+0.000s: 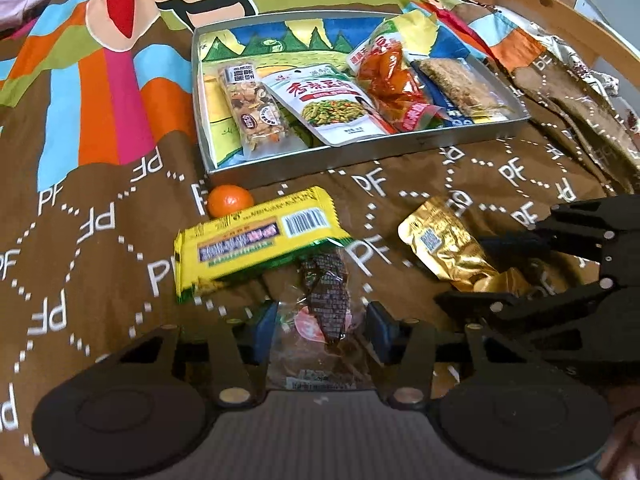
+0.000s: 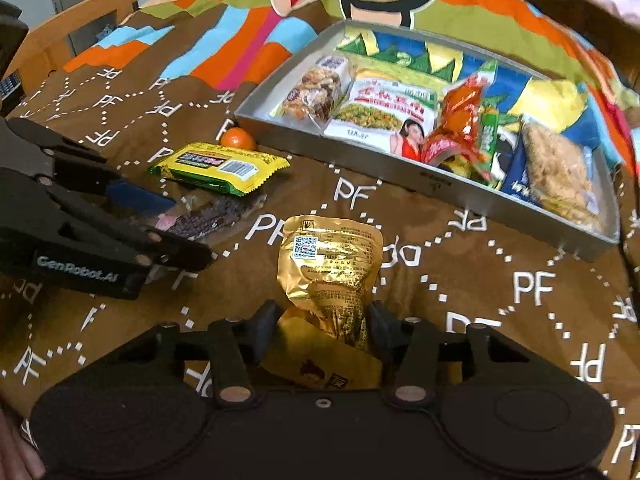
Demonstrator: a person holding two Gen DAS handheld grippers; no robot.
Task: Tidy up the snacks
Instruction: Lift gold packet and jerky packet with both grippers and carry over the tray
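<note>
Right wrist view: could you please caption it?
Right gripper fingers straddle a gold pouch near the snack tray.

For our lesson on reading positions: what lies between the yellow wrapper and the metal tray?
A small orange sits between the yellow wrapper and the tray's near wall; both views show it, on the brown cloth.

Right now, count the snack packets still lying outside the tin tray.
3: the yellow wafer packet beside the mandarin; a clear dark-printed packet partly beneath it, between the left gripper fingers; the gold foil pouch between the right gripper fingers. More may be hidden.
</note>
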